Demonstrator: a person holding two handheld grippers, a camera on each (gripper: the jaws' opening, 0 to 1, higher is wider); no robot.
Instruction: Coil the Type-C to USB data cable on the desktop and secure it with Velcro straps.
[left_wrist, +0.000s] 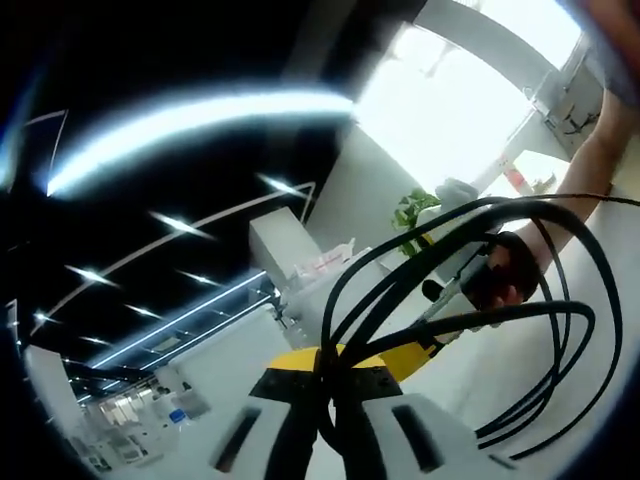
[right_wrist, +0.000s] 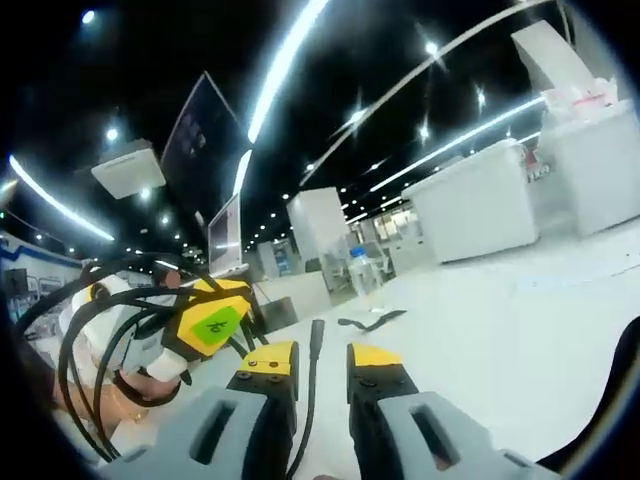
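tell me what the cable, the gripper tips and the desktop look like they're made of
Cable: black, smooth, slightly glossy jacket, probably rubber or soft plastic, since it bends into loose loops.
Left gripper tips: yellow over black, matte, likely hard plastic on pale grey bodies; the right gripper looks the same.
Desktop: flat, white, softly reflective, maybe laminate; hard to confirm.

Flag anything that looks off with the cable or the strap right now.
The black data cable hangs in uneven loops of differing sizes from the left gripper. One plug end pokes up loose between the right gripper's fingers. The dark strap lies unused on the white desktop.
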